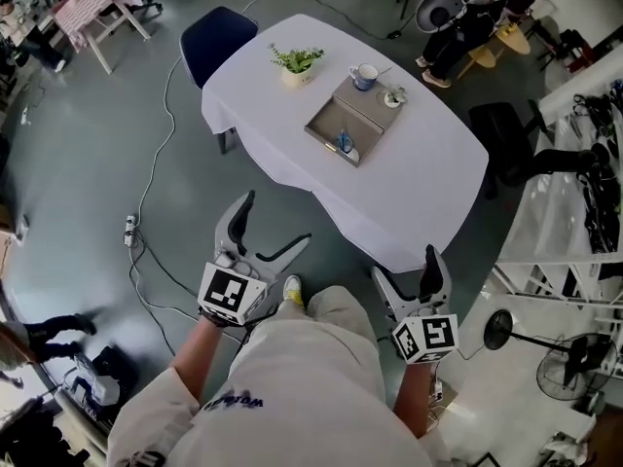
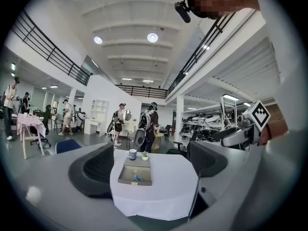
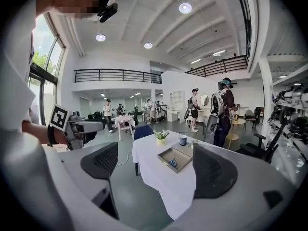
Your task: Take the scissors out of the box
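Observation:
A grey open box [image 1: 331, 125] lies on the white-clothed table [image 1: 428, 173], some way ahead of me. Blue-handled scissors [image 1: 345, 144] rest inside it, near its front corner. Both grippers hang over the floor short of the table, far from the box. My left gripper [image 1: 275, 224] is open and empty, and so is my right gripper [image 1: 409, 272]. The left gripper view frames the box [image 2: 126, 177] and scissors [image 2: 136, 178] between that gripper's [image 2: 151, 165] spread jaws. In the right gripper view the box [image 3: 180, 154] and scissors [image 3: 172, 163] sit far beyond the open right gripper [image 3: 159, 165].
A mug [image 1: 364, 76], a tiny plant [image 1: 394, 96] and a potted plant [image 1: 296, 64] stand behind the box. A blue chair [image 1: 216, 39] is at the table's far left, a black chair [image 1: 501, 125] at its right. Cables and a power strip [image 1: 128, 230] lie on the floor. A fan [image 1: 506, 329] stands right.

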`<act>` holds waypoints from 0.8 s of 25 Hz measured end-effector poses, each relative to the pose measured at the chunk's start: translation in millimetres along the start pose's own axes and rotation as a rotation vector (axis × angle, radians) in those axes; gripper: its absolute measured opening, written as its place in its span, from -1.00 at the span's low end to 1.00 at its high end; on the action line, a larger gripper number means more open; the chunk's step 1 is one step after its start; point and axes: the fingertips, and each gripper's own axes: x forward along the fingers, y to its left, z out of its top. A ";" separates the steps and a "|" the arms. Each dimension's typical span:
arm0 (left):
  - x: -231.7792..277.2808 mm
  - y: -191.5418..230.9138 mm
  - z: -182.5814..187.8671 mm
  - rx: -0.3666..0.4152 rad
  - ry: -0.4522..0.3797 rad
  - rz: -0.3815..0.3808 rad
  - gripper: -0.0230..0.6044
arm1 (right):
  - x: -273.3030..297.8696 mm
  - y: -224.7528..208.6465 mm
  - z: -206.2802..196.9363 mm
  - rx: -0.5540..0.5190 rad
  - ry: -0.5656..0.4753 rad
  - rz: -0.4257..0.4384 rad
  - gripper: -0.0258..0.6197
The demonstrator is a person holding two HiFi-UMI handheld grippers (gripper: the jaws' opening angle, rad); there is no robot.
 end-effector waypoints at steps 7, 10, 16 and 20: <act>46.1 15.0 -11.1 0.001 0.044 -0.005 0.65 | 48.6 -34.7 10.6 0.011 -0.007 -0.004 0.53; 70.0 23.0 -13.7 0.011 0.049 0.008 0.62 | 75.2 -49.7 12.6 0.012 -0.012 0.020 0.51; 123.2 45.2 -16.2 -0.008 0.081 0.063 0.61 | 128.6 -97.1 25.9 -0.012 -0.008 0.047 0.48; 164.1 53.2 -14.1 -0.006 0.105 0.086 0.58 | 157.1 -129.7 32.4 -0.027 0.000 0.066 0.46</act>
